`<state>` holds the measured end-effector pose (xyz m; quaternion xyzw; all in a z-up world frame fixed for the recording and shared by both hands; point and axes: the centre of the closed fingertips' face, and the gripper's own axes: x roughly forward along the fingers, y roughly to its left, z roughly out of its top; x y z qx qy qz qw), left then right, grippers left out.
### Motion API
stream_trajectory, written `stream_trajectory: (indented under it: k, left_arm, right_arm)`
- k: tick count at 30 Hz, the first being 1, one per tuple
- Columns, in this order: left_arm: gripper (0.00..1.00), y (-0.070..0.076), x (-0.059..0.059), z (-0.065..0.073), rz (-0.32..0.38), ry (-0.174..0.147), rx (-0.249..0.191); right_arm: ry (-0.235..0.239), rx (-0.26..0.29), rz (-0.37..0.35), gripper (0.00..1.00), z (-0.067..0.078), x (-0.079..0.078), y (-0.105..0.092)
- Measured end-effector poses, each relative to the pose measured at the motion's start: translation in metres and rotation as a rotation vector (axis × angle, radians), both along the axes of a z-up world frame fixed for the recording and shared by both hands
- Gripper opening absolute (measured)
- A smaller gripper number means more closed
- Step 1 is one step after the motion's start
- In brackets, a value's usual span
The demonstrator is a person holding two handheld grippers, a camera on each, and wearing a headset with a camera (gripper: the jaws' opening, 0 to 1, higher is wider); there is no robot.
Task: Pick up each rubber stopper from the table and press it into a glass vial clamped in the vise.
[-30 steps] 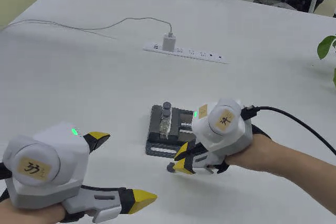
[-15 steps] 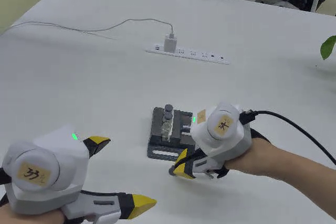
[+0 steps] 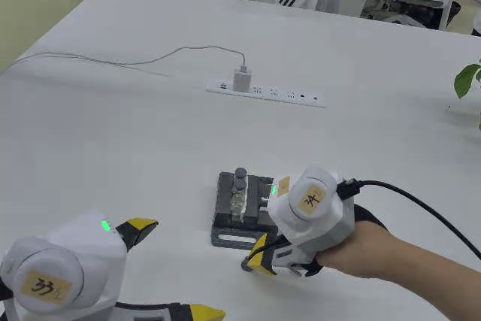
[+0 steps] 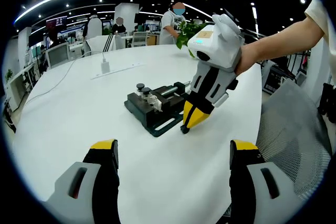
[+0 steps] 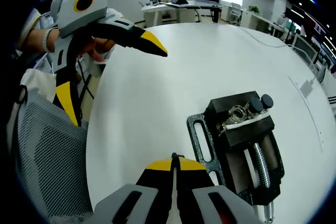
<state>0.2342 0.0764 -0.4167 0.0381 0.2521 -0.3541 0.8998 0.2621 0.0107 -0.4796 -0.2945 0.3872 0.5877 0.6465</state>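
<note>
My right fingers [image 5: 163, 165] stay together, empty, just beside the vise [image 5: 247, 135]; left fingers [image 4: 103, 150] stay apart. Both vials [image 5: 239, 113] ahead already carry stoppers [image 5: 255, 104]: job looks done.

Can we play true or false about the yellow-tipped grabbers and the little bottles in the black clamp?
1. The left gripper is wide open. True.
2. The right gripper is holding a stopper. False: its jaws are shut together with nothing between them.
3. Both vials in the vise have dark stoppers on top. True.
4. The power strip lies between the vise and the person. False: it lies beyond the vise, on the far side.
5. A white charger is plugged into the power strip. True.
</note>
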Motion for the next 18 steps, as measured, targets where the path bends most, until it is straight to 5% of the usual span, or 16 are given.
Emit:
stream_trajectory:
  k: [6, 18]
  left_arm:
    - [0.82, -0.001, 0.003, 0.007, 0.016, -0.033, -0.003]
    - [0.79, -0.003, 0.011, 0.023, 0.03, -0.112, -0.009]
  right_arm:
    - [0.003, 0.03, -0.031, 0.0, 0.002, 0.0, 0.0]
    - [0.133, 0.244, -0.291, 0.0, 0.035, 0.017, -0.001]
